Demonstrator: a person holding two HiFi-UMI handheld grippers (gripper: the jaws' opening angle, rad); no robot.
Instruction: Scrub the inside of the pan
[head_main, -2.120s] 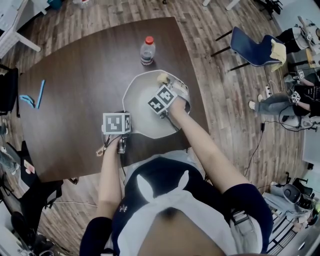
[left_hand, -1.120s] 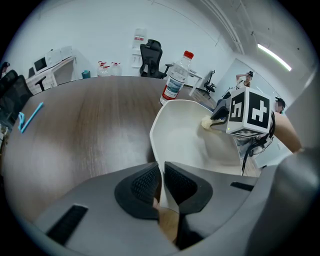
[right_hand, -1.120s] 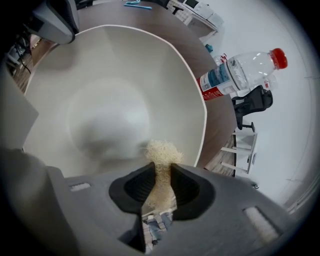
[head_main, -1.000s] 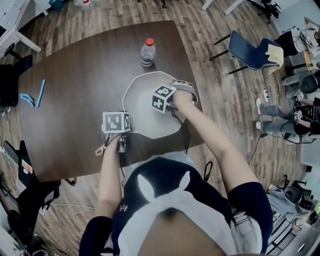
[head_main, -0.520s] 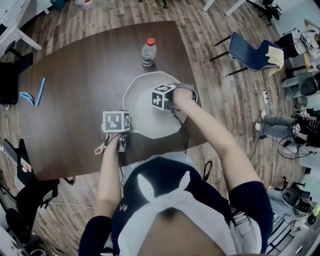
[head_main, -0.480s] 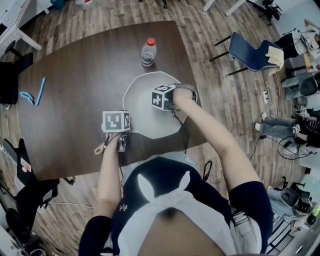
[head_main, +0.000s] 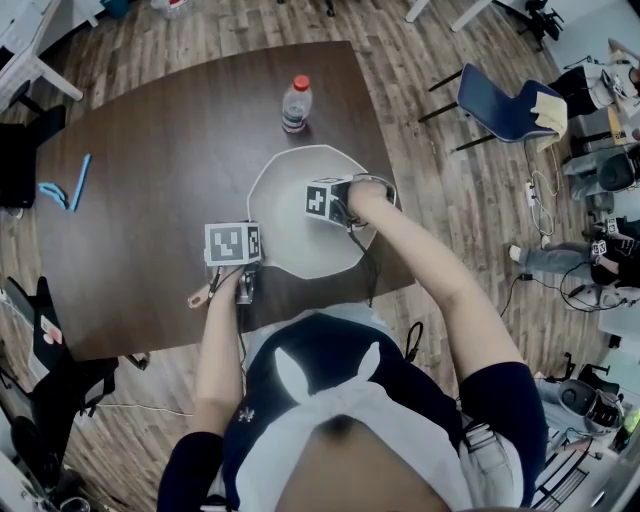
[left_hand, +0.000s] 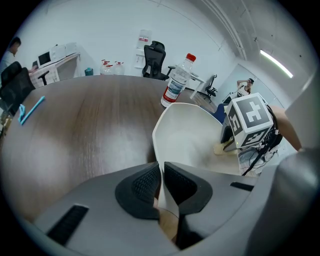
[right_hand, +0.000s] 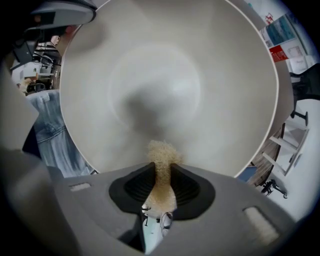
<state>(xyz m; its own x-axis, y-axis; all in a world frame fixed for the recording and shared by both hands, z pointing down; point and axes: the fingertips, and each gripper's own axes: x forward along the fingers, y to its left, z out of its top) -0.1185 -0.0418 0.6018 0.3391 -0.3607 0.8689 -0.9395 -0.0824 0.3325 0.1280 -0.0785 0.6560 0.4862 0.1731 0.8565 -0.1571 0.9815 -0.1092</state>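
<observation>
While the scrub is in hand, the entry reads as follows.

Item: pan (head_main: 288, 240), white, on the table (head_main: 150, 200), at the edge nearest me. Inside: plain and pale all over. I can make out no dirt and no suds, so I cannot mark off which parts are done. My judgement: scrubbing is under way, with more of the floor and wall left to go over.

Item: my left claw (left_hand: 161, 172), at the pan's near-left rim. Nearly closed, its pads pinching the thin white rim between them. A tan bit shows just below the pads, likely the handle. Function: steadying the pan.

Item: my right claw (right_hand: 161, 175), over the pan's inside, toward its right wall, pointing steeply down. Partly closed, pads clamped on a tan fibrous scrubber (right_hand: 161, 152), whose tuft sticks out past the tips toward the pan's floor. A shadow lies on that floor just ahead of the tuft. Whether the tuft touches, I cannot tell.

Item: bottle (head_main: 294, 103), red cap, upright beyond the pan's far rim, apart from it. Not in use.
</observation>
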